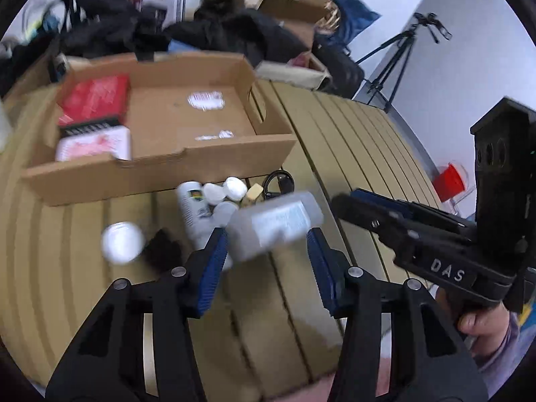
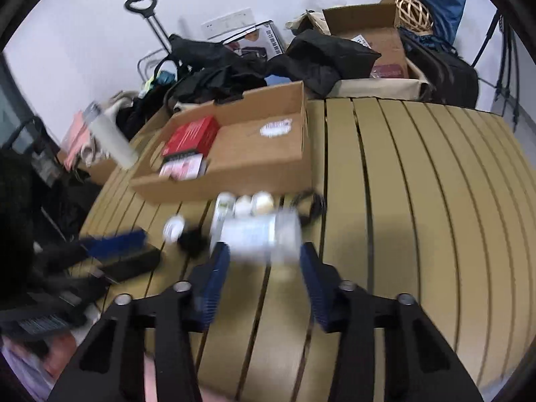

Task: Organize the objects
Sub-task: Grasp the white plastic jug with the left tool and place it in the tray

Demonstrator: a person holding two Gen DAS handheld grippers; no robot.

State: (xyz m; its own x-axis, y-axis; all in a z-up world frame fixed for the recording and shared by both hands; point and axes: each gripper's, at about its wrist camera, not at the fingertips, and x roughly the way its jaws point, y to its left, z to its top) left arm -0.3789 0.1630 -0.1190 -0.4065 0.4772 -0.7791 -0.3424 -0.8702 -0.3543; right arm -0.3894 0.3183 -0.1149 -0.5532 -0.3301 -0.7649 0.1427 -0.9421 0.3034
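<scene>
A translucent plastic box with a pale label (image 1: 274, 227) lies on the slatted table, just past the tips of my open left gripper (image 1: 268, 244). The same box (image 2: 261, 234) lies just ahead of my open right gripper (image 2: 264, 261). Behind it stand a white bottle (image 1: 192, 211) and several small white jars (image 1: 234, 187), with a white lid (image 1: 122, 242) and a small dark object (image 1: 164, 251) to the left. An open cardboard tray (image 1: 160, 167) holds a red box (image 1: 95, 98) and a pink-and-white pack (image 1: 93, 142). Both views are blurred.
A black cable (image 1: 278, 181) lies by the tray's corner. Dark clothes, bags and cardboard boxes (image 2: 368, 26) pile up behind the table. A tripod (image 1: 395, 63) stands at the right. A pale bottle (image 2: 110, 137) stands left of the tray.
</scene>
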